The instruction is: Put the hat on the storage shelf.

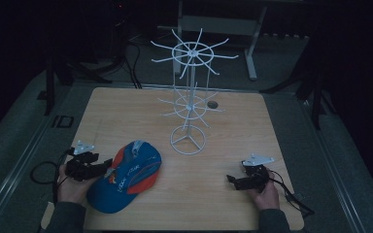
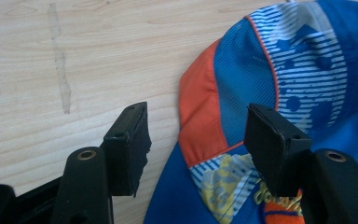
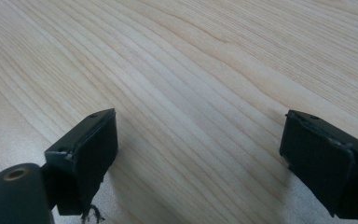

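Note:
A blue and orange cap (image 1: 126,177) with white stripes lies on the wooden table (image 1: 233,126) at the front left. My left gripper (image 1: 106,166) sits at the cap's left side, held in a hand. In the left gripper view its jaws stand apart: one fingertip (image 2: 130,140) is over bare wood and the other is over the cap (image 2: 261,70), whose orange edge runs into the gap of the left gripper (image 2: 198,140). The pads are not pressing on it. My right gripper (image 1: 231,179) rests at the front right. There the right gripper (image 3: 198,154) is open over bare wood.
A white wire display rack (image 1: 189,97) with two rings of hooks stands mid-table on a round base (image 1: 188,141). A small dark round object (image 1: 212,104) lies behind it. Cables trail from both grippers off the table's front corners.

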The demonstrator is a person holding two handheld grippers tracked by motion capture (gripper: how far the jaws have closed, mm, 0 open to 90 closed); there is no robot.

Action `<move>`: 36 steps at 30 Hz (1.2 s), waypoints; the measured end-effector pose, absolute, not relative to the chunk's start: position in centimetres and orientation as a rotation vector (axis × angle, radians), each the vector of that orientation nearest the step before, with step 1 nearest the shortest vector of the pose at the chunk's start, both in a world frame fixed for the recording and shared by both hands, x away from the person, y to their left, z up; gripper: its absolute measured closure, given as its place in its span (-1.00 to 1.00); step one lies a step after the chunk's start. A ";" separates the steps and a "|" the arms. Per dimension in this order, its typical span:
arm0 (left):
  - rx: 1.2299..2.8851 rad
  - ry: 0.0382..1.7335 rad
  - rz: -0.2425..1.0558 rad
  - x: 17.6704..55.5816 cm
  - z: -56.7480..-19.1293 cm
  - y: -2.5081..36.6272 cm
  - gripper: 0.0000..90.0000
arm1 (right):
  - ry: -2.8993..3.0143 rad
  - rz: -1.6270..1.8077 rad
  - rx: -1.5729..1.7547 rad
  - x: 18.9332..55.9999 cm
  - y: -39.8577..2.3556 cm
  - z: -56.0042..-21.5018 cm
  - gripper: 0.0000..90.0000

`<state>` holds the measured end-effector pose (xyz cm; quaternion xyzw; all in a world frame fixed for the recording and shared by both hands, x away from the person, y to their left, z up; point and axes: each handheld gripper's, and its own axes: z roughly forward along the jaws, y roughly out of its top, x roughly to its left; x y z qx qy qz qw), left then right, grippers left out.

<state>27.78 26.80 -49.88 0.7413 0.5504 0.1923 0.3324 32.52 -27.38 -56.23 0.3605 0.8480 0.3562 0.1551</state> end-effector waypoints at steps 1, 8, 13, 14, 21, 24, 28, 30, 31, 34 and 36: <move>1.940 1.434 0.501 27.8 -49.8 26.7 -0.09 | 2.429 1.020 1.033 32.5 -27.4 -56.2 -0.75; 1.964 1.397 0.474 27.7 -49.3 26.2 -0.09 | 2.430 1.020 1.034 32.5 -27.4 -56.2 -0.75; 1.981 1.361 0.466 27.7 -48.7 25.7 -0.09 | 2.430 1.020 1.035 32.5 -27.4 -56.2 -0.75; 1.983 1.354 0.465 27.7 -48.6 25.6 -0.09 | 2.430 1.021 1.034 32.5 -27.4 -56.2 -0.75; 2.001 1.323 0.451 28.1 -48.0 24.8 -0.10 | 2.430 1.021 1.035 32.5 -27.4 -56.2 -0.75; 2.014 1.302 0.445 28.2 -47.7 24.3 -0.10 | 2.430 1.020 1.034 32.5 -27.4 -56.2 -0.75; 2.014 1.279 0.436 28.4 -47.3 23.7 -0.10 | 2.430 1.020 1.034 32.5 -27.4 -56.2 -0.75; 2.019 1.264 0.431 28.5 -47.0 23.4 -0.11 | 2.430 1.019 1.034 32.5 -27.4 -56.2 -0.75; 2.021 1.257 0.430 28.6 -46.9 23.2 -0.12 | 2.430 1.019 1.035 32.5 -27.4 -56.2 -0.75; 2.032 1.244 0.420 28.9 -46.8 22.7 -0.13 | 2.430 1.019 1.034 32.5 -27.4 -56.2 -0.75; 2.033 1.243 0.421 28.9 -46.7 22.5 -0.15 | 2.430 1.019 1.034 32.5 -27.4 -56.2 -0.75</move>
